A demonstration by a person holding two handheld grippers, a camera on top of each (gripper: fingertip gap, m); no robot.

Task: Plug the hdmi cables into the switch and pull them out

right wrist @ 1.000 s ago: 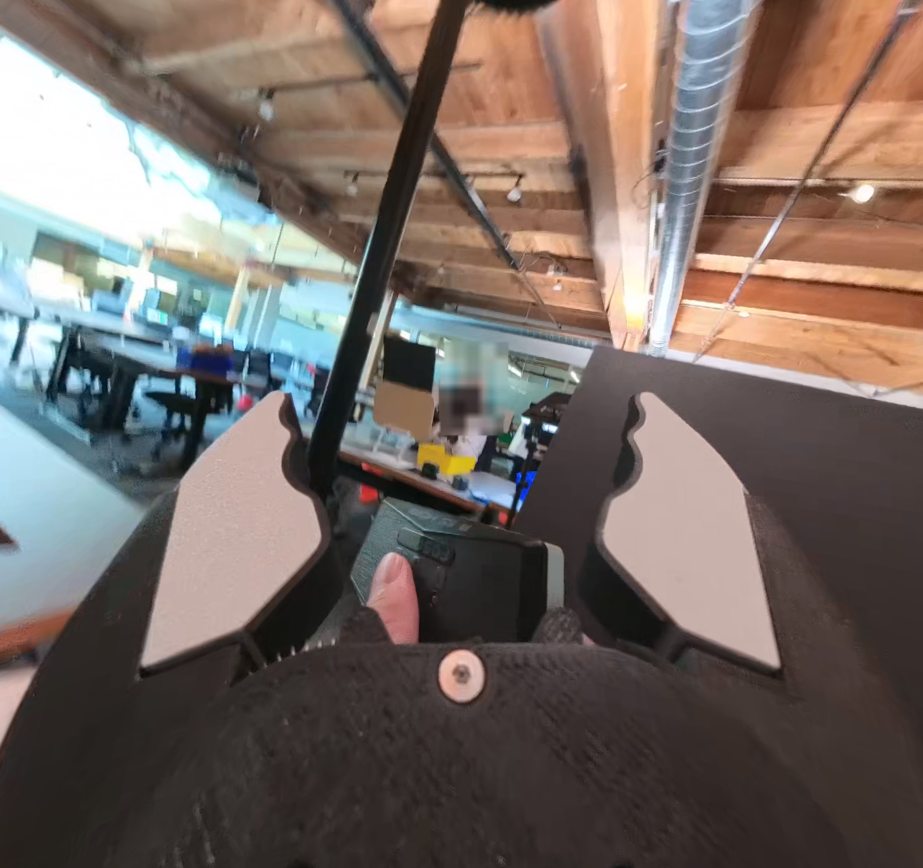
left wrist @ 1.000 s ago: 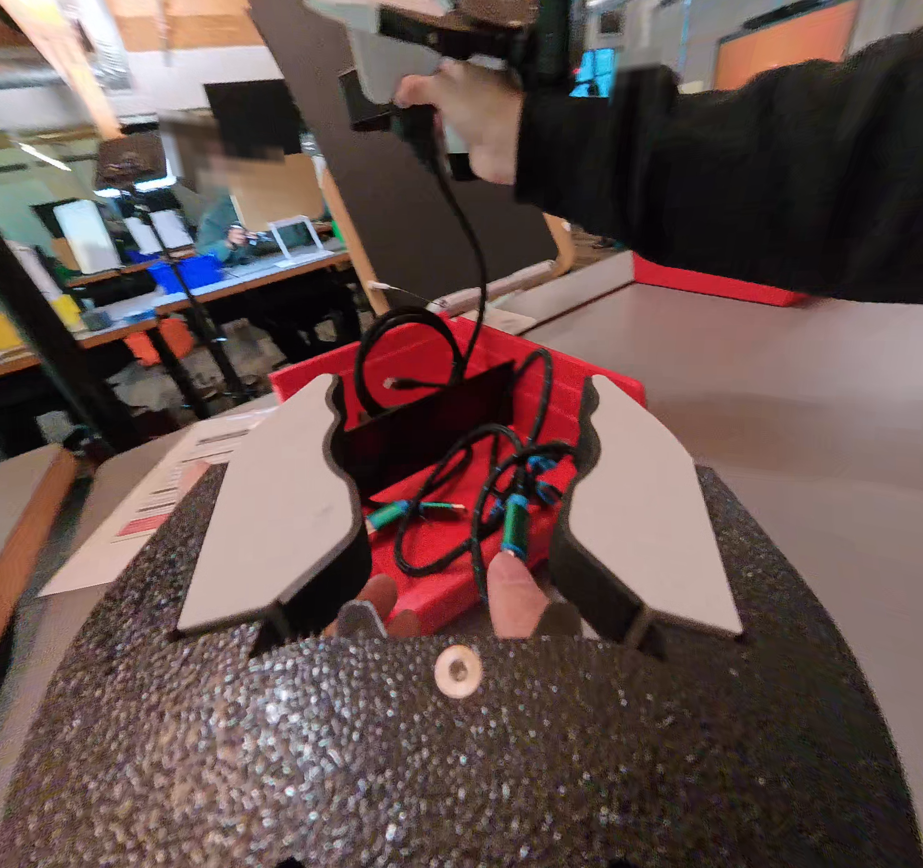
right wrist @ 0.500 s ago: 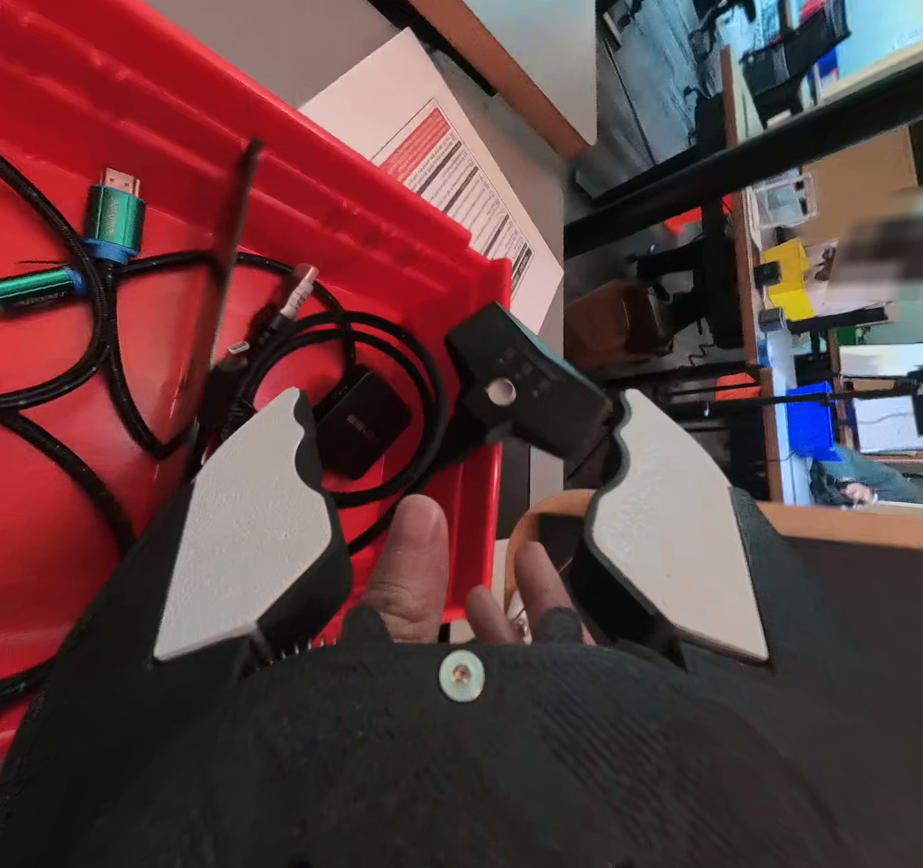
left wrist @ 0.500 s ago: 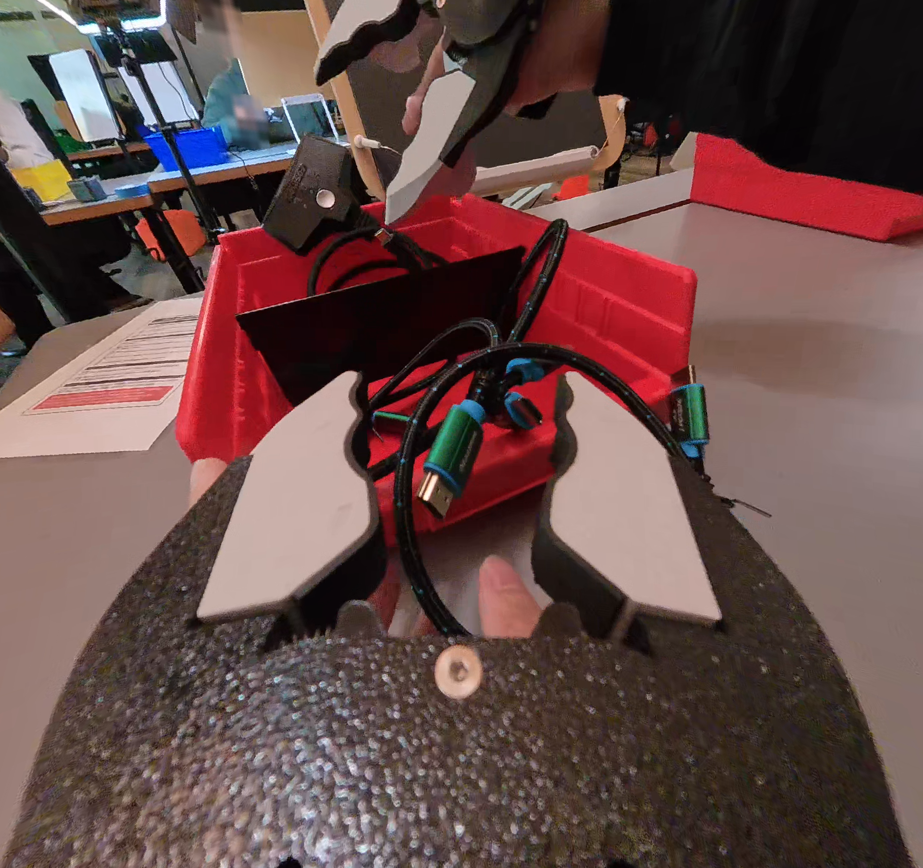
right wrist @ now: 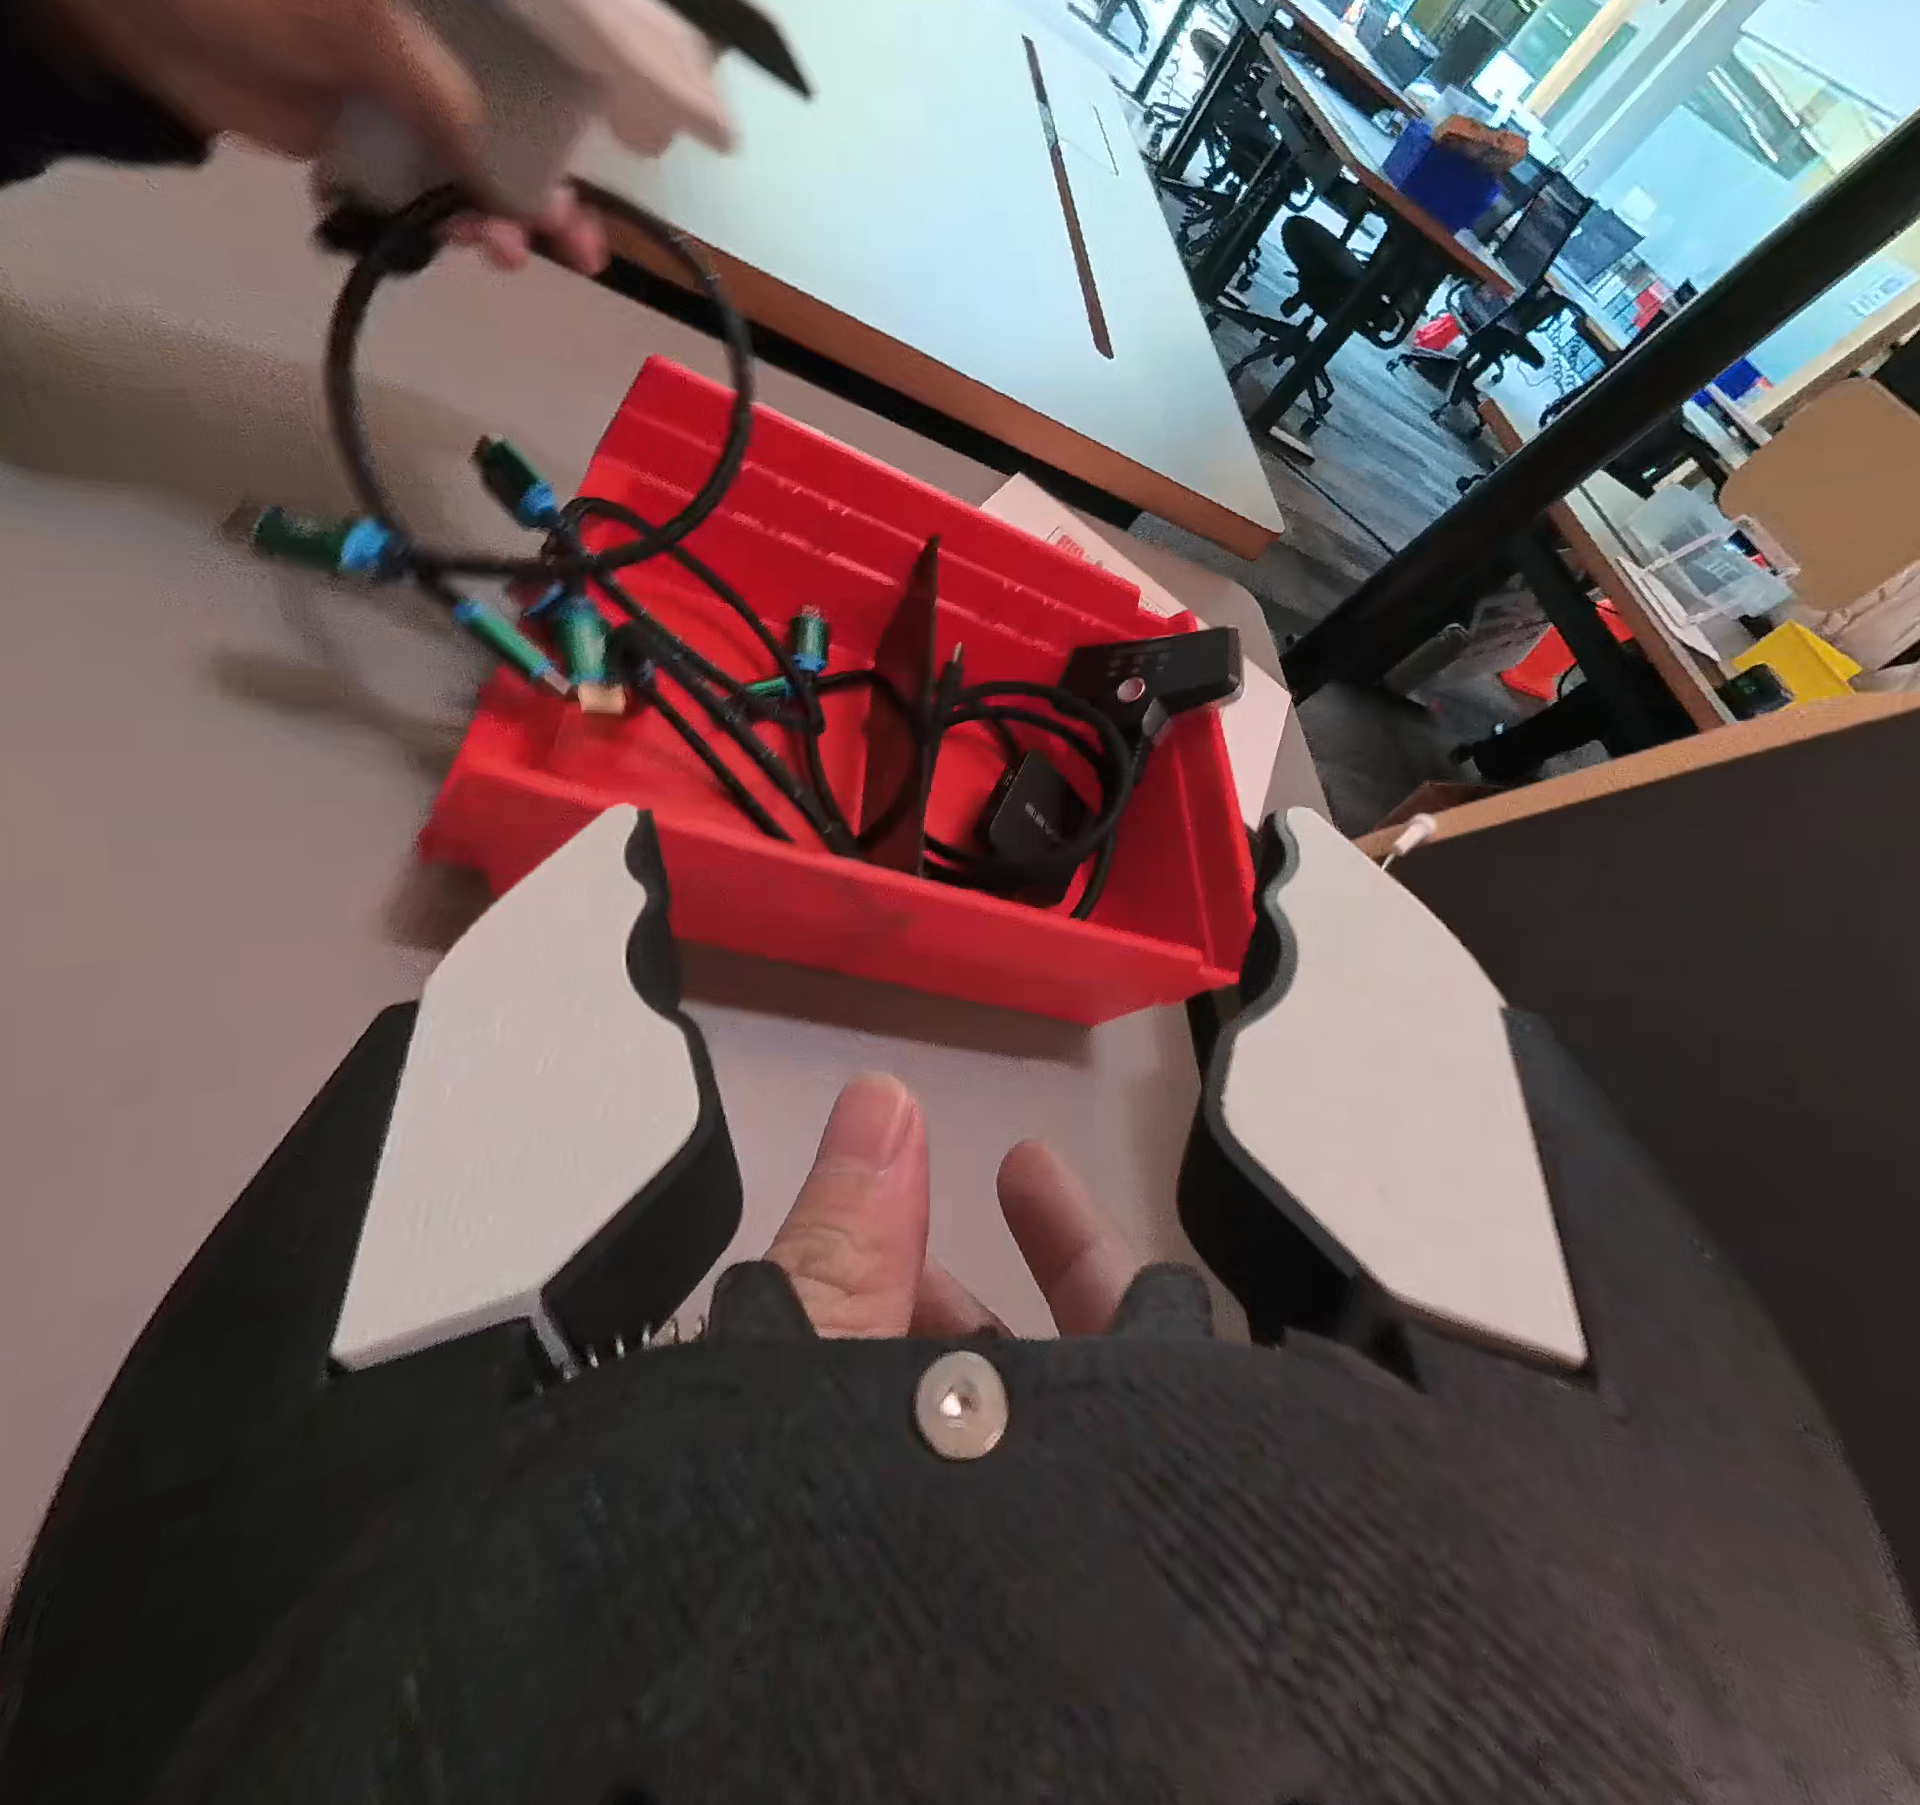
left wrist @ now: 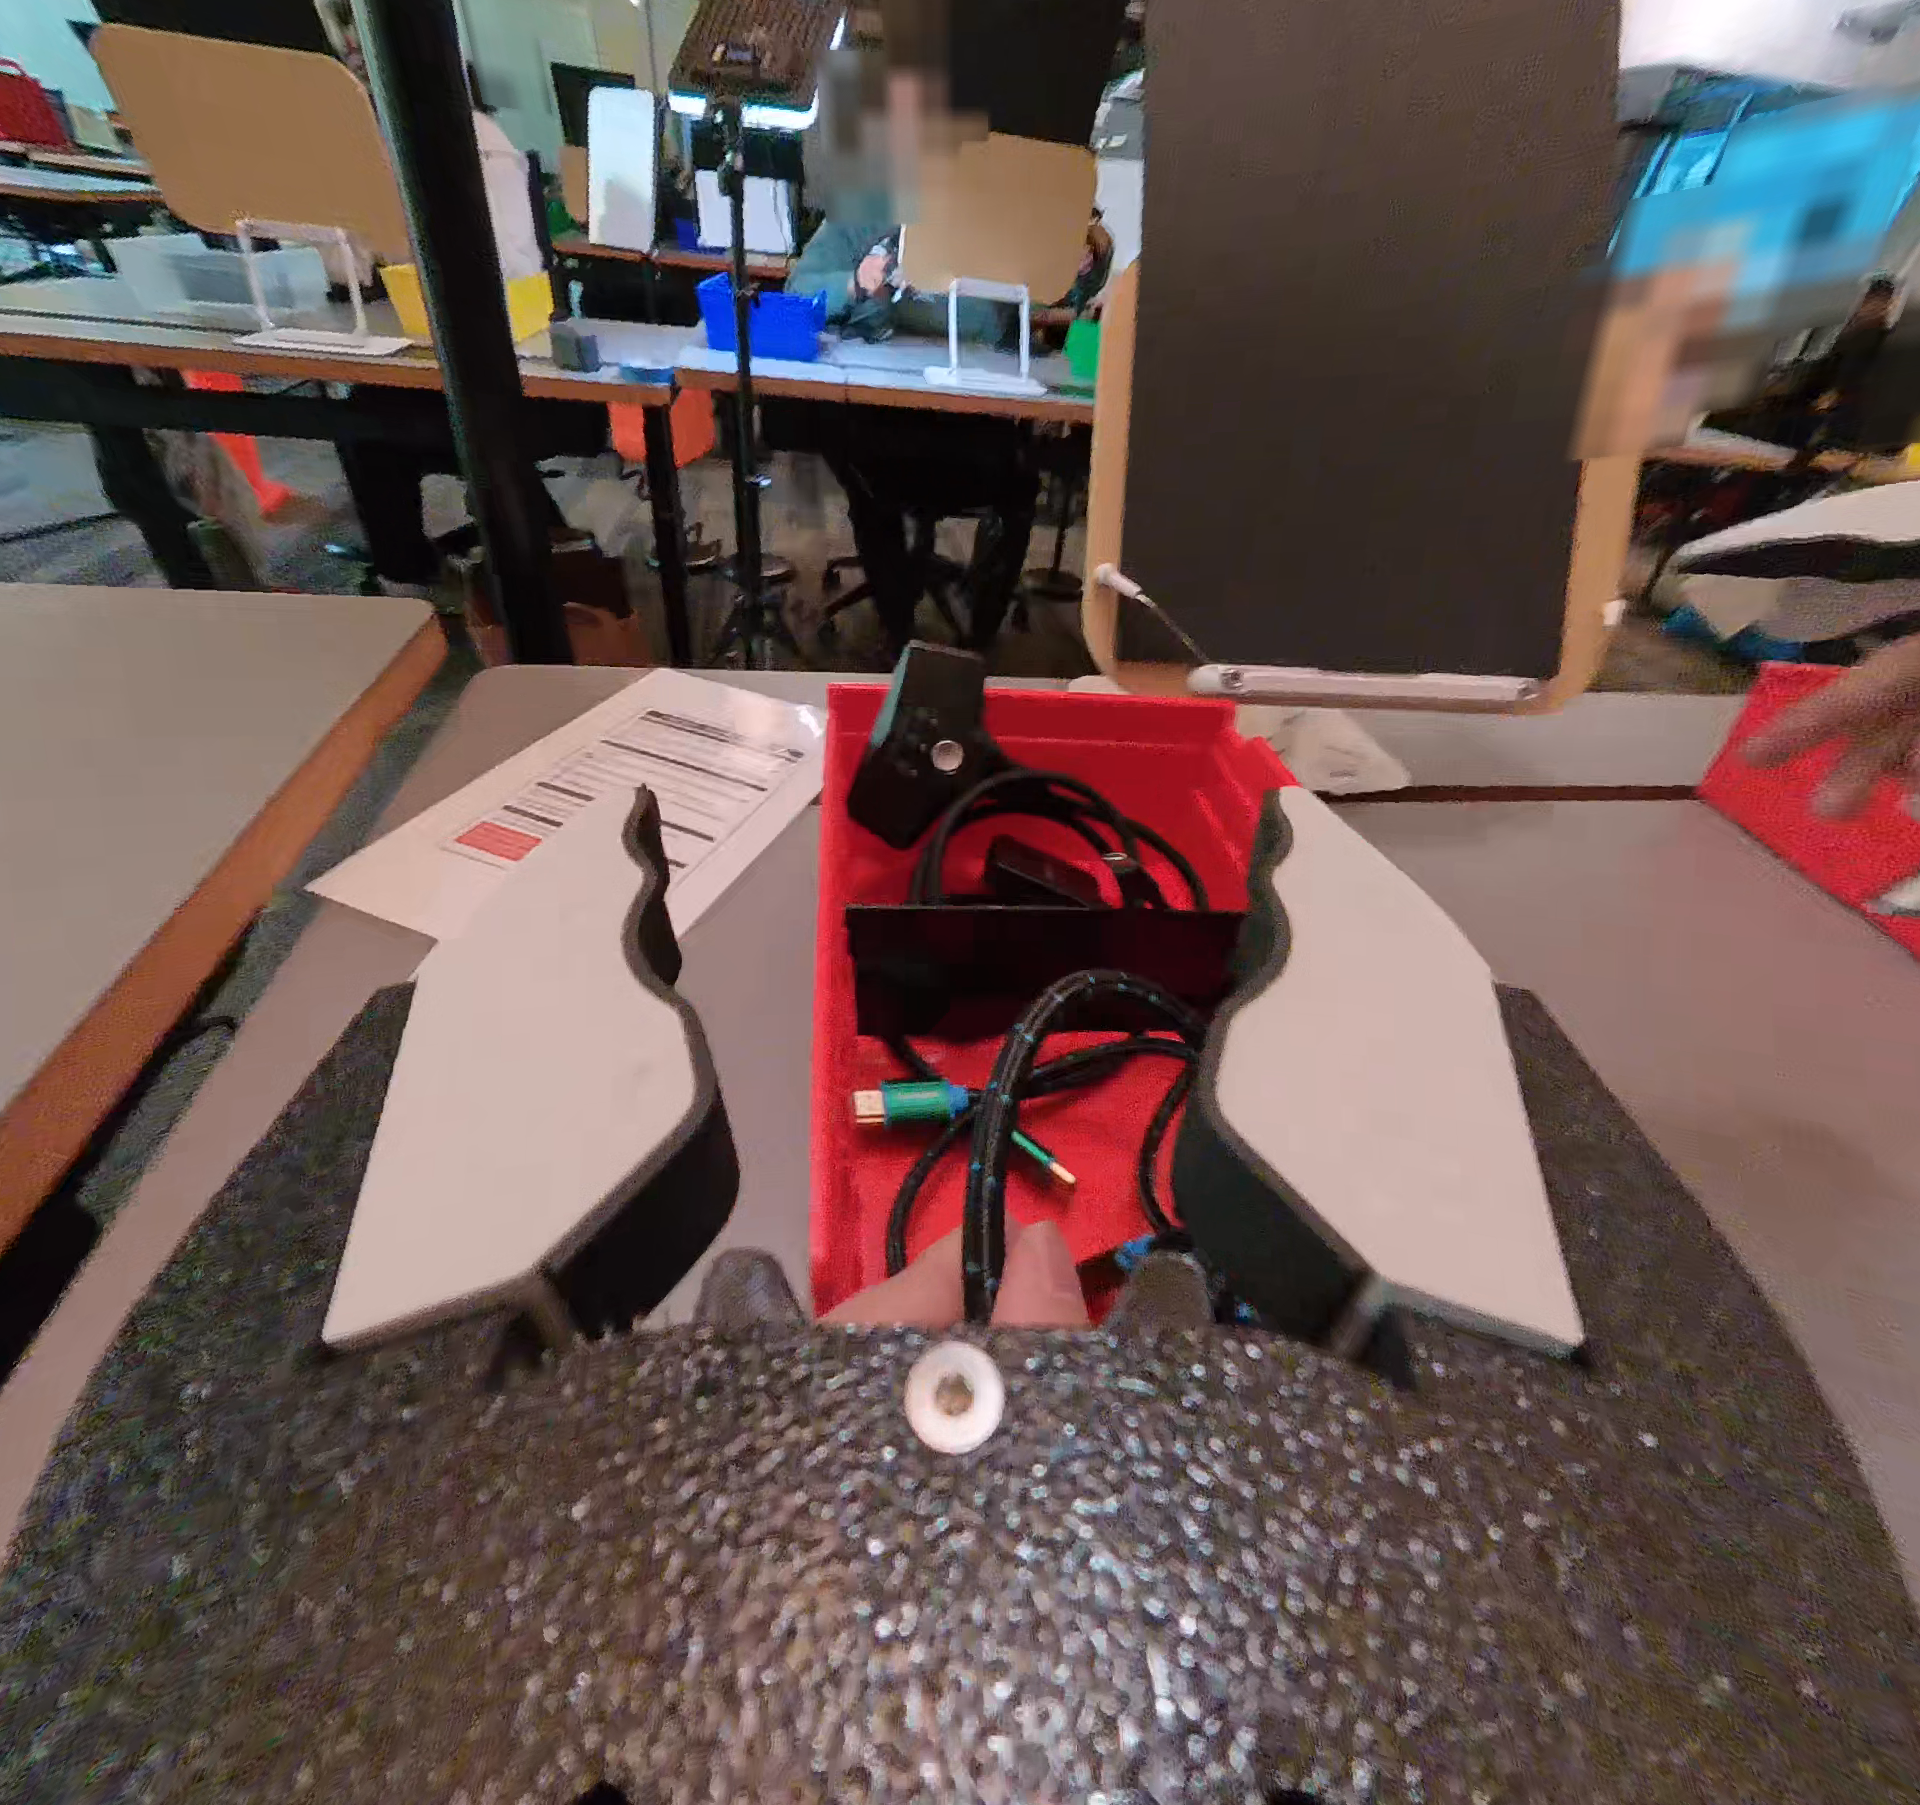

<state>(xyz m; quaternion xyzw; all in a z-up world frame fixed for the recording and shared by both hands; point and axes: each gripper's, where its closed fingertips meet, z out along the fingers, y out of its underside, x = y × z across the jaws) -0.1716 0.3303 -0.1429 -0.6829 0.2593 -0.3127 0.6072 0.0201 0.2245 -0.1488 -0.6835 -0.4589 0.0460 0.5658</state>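
Plainly, barely begun: no plug seated in the switch [left wrist: 914, 758], so all the plugging and all the pulling left to do. From the left wrist view, saw the left gripper [left wrist: 961, 799] spread wide with nothing between its jaws, aimed along a red bin [left wrist: 831, 1028] on the grey table [left wrist: 1558, 924]. Found the switch leaning in the bin's far left corner behind a black divider [left wrist: 1039, 955], and the hdmi cables [left wrist: 987, 1132] tangled in the near compartment, one braided length running down past the holder's bare fingers [left wrist: 1023, 1277]. From the right wrist view, saw the right gripper [right wrist: 956, 841] likewise agape and empty, hovering just short of the bin's long wall. Showed there, and not in the other view, a loop of cable lifted by the hand on the blurred left gripper, with several green plugs [right wrist: 582, 643] dragged over the rim onto the table. Showed only in the left view a printed sheet [left wrist: 623, 799] beside the bin.
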